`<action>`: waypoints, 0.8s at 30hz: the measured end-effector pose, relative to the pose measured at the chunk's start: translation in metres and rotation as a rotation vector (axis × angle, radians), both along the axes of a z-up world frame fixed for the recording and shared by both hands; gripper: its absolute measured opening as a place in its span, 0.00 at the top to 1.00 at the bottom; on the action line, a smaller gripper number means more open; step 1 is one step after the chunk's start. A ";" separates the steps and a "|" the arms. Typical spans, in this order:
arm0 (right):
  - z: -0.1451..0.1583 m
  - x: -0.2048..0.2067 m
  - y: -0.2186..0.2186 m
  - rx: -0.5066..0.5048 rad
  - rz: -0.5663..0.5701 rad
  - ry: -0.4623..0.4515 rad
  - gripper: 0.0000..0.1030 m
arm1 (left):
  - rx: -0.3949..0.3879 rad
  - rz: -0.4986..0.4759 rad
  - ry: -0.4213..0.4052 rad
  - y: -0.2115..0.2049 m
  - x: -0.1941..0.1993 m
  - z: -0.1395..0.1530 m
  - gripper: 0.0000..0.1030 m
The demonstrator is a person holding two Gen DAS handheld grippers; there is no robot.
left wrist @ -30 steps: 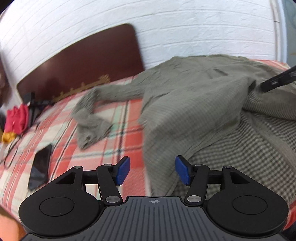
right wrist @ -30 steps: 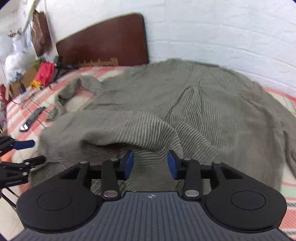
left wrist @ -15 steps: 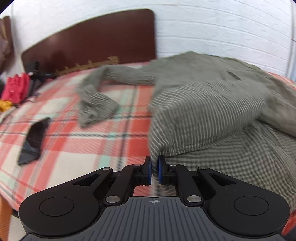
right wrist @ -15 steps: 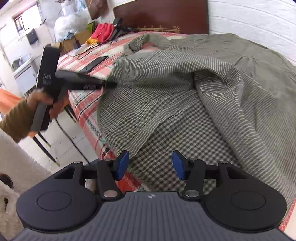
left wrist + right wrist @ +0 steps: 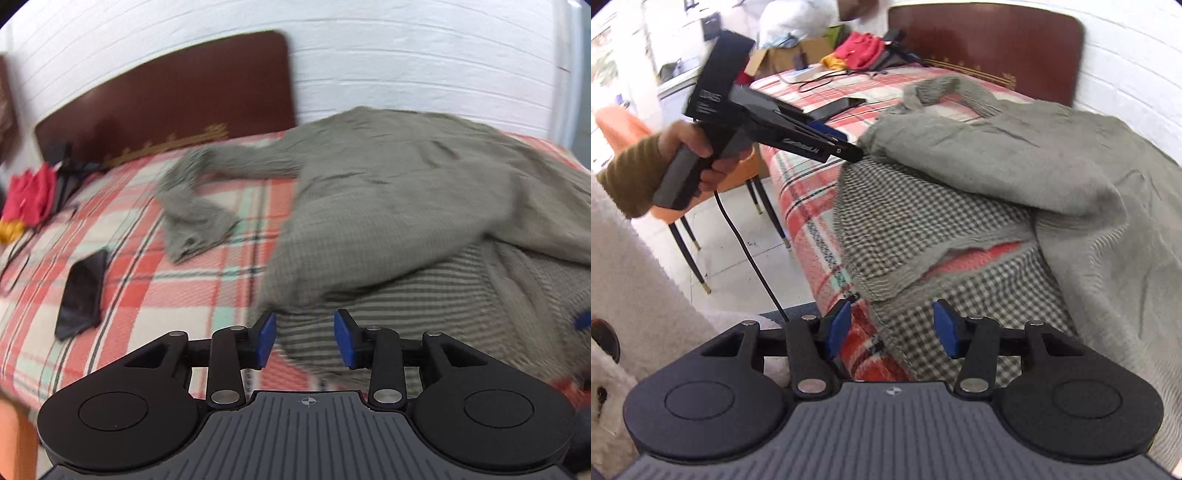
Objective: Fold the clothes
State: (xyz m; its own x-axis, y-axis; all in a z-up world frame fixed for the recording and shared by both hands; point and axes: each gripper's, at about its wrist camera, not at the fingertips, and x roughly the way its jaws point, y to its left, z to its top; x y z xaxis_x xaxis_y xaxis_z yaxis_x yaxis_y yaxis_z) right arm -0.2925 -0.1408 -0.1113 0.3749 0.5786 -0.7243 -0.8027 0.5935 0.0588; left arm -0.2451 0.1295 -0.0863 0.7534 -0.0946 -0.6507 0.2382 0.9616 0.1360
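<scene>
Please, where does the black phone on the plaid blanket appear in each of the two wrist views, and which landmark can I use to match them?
Left wrist view: the black phone lies at the left, flat on the plaid blanket, left of the green garment's sleeve.
Right wrist view: the phone is small, upper middle, beyond the left gripper.
Shared landmark: the dark brown headboard against the white brick wall.
</scene>
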 end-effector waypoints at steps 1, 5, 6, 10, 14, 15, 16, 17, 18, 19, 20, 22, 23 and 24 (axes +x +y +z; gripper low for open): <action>-0.001 0.001 0.002 -0.010 0.013 0.001 0.54 | 0.021 -0.062 -0.010 -0.009 -0.006 0.003 0.50; -0.007 0.001 0.009 -0.061 0.047 -0.014 0.59 | 0.103 -0.349 -0.037 -0.048 -0.032 0.000 0.50; -0.009 0.001 0.010 -0.076 0.047 -0.022 0.60 | 0.117 -0.399 -0.038 -0.056 -0.036 -0.003 0.50; -0.010 0.003 0.005 -0.078 0.007 -0.009 0.92 | 0.142 -0.487 -0.026 -0.078 -0.046 -0.011 0.50; 0.002 0.014 -0.016 0.012 -0.109 0.029 0.94 | 0.167 -0.544 -0.024 -0.092 -0.053 -0.016 0.50; 0.005 0.016 -0.022 0.037 -0.135 0.036 0.94 | 0.172 -0.562 -0.022 -0.096 -0.055 -0.017 0.50; 0.008 0.018 -0.028 0.062 -0.160 0.044 0.94 | 0.177 -0.580 -0.022 -0.098 -0.057 -0.017 0.50; 0.011 0.020 -0.034 0.087 -0.185 0.050 0.94 | 0.183 -0.594 -0.028 -0.100 -0.059 -0.018 0.50; 0.013 0.021 -0.039 0.112 -0.208 0.053 0.94 | 0.188 -0.605 -0.034 -0.103 -0.060 -0.019 0.49; 0.016 0.023 -0.045 0.141 -0.232 0.058 0.94 | 0.192 -0.609 -0.041 -0.106 -0.061 -0.020 0.46; 0.019 0.025 -0.050 0.171 -0.254 0.063 0.94 | 0.192 -0.611 -0.047 -0.108 -0.061 -0.021 0.42; 0.024 0.030 -0.058 0.219 -0.289 0.071 0.94 | 0.204 -0.616 -0.057 -0.114 -0.061 -0.026 0.40; 0.026 0.032 -0.062 0.239 -0.304 0.073 0.94 | 0.214 -0.615 -0.061 -0.117 -0.061 -0.029 0.40; 0.028 0.035 -0.064 0.254 -0.314 0.072 0.94 | 0.216 -0.609 -0.062 -0.119 -0.060 -0.032 0.41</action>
State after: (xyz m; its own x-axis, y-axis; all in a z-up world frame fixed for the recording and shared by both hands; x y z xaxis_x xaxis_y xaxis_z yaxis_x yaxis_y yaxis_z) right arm -0.2578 -0.2048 -0.0833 0.5152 0.6076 -0.6045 -0.5729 0.7687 0.2844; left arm -0.3047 0.0107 -0.1184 0.6433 -0.3882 -0.6598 0.7175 0.6064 0.3428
